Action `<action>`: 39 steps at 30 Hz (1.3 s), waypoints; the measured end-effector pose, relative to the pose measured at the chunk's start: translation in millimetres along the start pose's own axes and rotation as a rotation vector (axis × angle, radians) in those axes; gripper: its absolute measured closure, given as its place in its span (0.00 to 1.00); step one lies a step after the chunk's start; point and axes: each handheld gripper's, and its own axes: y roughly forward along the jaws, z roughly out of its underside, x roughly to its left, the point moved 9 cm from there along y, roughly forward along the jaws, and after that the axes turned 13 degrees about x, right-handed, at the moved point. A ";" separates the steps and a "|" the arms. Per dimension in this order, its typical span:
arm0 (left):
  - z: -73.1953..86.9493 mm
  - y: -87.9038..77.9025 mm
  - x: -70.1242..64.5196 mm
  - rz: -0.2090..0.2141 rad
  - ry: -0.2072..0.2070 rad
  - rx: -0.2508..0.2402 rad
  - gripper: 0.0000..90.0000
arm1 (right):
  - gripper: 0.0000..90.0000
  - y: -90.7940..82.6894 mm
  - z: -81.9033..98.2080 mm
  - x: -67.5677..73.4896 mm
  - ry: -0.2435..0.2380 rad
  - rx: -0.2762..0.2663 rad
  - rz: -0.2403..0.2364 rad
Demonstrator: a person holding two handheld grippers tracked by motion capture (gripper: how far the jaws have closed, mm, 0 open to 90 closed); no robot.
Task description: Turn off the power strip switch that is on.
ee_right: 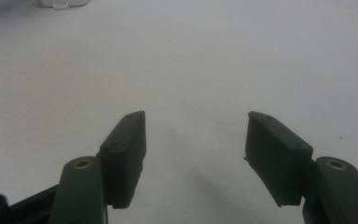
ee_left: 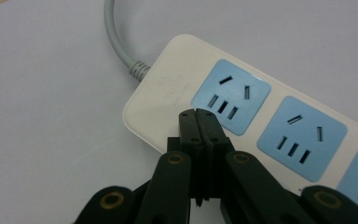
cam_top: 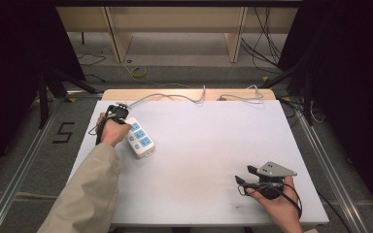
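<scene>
A white power strip [cam_top: 140,138] with three blue sockets lies on the left part of the white table [cam_top: 213,145]. Its grey cable [cam_top: 175,96] runs off toward the back edge. My left gripper [ee_left: 199,117] is shut with nothing between its jaws, its tip over the strip's [ee_left: 261,116] white end beside the first socket, near where the cable [ee_left: 116,42] enters. Whether the tip touches the strip I cannot tell. At the front right, my right gripper [cam_top: 243,180] stands open over bare table, pointing left. In the right gripper view its jaws [ee_right: 196,140] are wide apart and the strip's end [ee_right: 63,3] shows far off.
The table's back edge is a wooden strip [cam_top: 189,92] where the cables trail off. Beyond it lie floor cables and a yellow roll [cam_top: 138,73]. Metal rails [cam_top: 330,165] run along both sides of the table, with dark curtains behind them.
</scene>
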 end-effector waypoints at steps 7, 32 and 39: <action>0.1 0.0 -0.6 -0.016 0.014 0.006 1.00 | 0.44 -0.3 -0.2 0.0 0.000 -0.003 0.002; -0.4 1.3 -6.3 -0.004 0.014 0.004 1.00 | 0.44 -0.5 -0.3 -0.1 -0.002 -0.003 0.004; 0.0 1.1 -5.4 0.013 0.000 0.002 1.00 | 0.44 -0.3 0.0 -0.1 -0.003 -0.001 0.003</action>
